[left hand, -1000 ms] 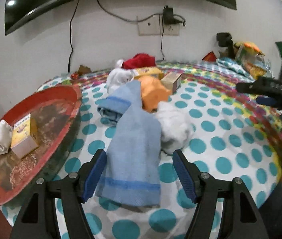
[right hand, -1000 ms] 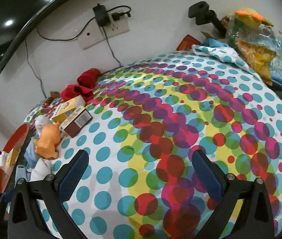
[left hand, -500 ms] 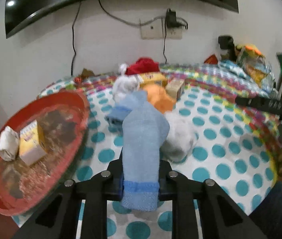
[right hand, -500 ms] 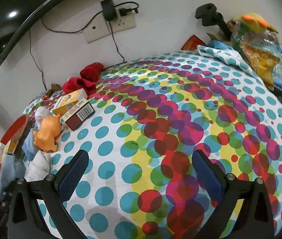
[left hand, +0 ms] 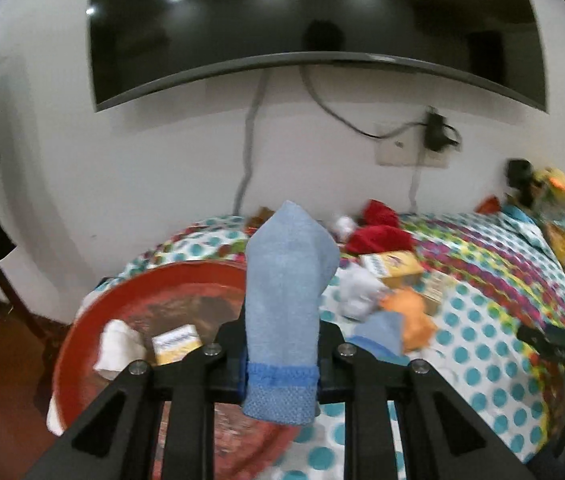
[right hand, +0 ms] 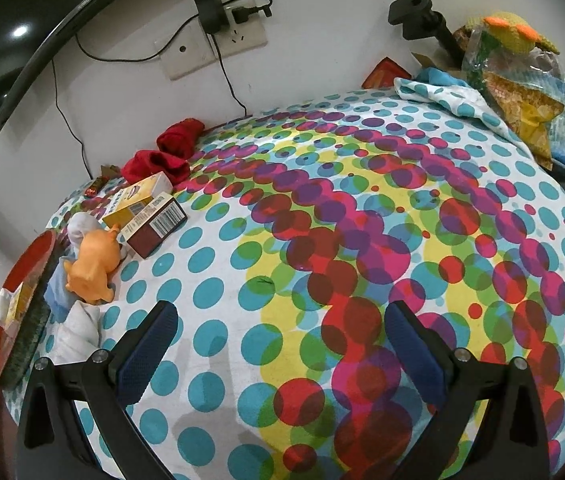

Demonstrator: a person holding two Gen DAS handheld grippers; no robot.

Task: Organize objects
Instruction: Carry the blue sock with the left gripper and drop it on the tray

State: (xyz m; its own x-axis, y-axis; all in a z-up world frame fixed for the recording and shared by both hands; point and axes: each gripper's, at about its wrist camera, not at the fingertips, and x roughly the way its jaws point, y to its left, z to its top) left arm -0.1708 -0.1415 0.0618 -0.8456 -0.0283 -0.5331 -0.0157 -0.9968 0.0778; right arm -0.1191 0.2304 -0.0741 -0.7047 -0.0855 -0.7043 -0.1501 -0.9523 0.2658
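My left gripper (left hand: 280, 364) is shut on a light blue sock (left hand: 286, 292) and holds it lifted above the near edge of a round red tray (left hand: 82, 336). The tray holds a white rolled cloth (left hand: 116, 350) and a small yellow box (left hand: 176, 344). On the dotted bedspread (right hand: 362, 260) lie an orange toy (right hand: 90, 270), white cloths (right hand: 78, 326), a yellow box (right hand: 138, 198), a brown box (right hand: 156, 226) and red socks (right hand: 162, 160). My right gripper (right hand: 278, 354) is open and empty above the bedspread.
A TV (left hand: 306, 20) hangs on the wall above a socket with a charger (right hand: 214, 12). Plastic bags and a knitted toy (right hand: 522, 60) are piled at the back right. The red tray also shows at the left edge in the right wrist view (right hand: 22, 300).
My left gripper closed on the blue sock, lifted it off the bedspread and swung left toward the red tray. My right gripper stayed open and moved little.
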